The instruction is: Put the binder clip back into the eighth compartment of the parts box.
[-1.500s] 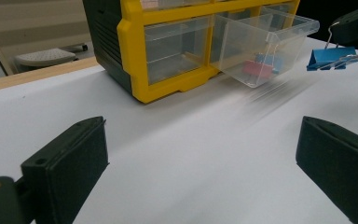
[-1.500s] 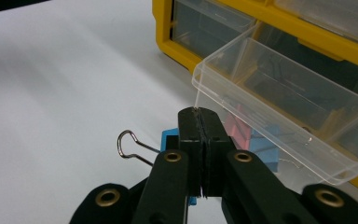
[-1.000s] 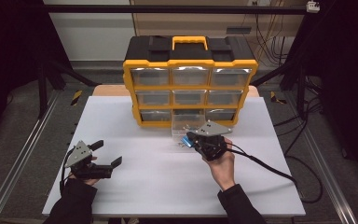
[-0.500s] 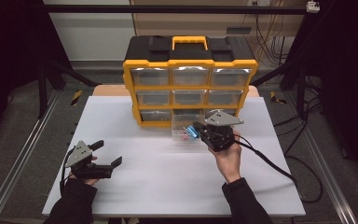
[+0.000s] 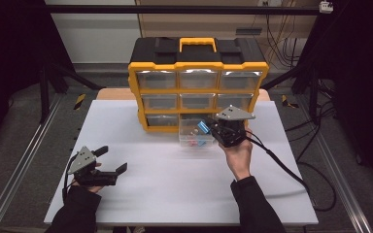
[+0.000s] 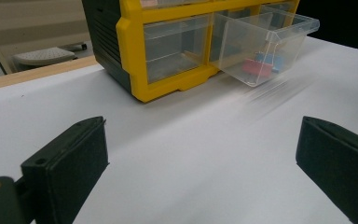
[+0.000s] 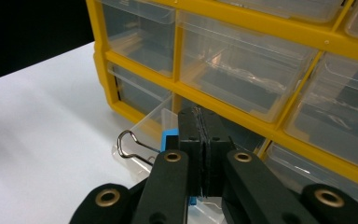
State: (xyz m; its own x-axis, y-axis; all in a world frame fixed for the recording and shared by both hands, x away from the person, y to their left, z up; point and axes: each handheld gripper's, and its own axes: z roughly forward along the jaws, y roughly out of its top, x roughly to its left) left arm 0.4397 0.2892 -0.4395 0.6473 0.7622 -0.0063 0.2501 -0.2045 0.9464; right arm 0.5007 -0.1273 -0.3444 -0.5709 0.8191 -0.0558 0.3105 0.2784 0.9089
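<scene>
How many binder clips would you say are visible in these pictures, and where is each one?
3: a blue binder clip pinched in the right gripper above the pulled-out drawer, plus a red clip and another blue clip lying inside it. More may be hidden.

- No words, numbers or signs can be read on the yellow drawer box, the table or anything else.

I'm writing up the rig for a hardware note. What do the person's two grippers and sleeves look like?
Both handheld grippers are black, each topped by a grey three-cornered plate. The left gripper has two blocky black jaws with flat pads. The right gripper has black linkage arms with brass-coloured pivot rings, and a black cable trails from it across the table. Both sleeves are dark.
</scene>
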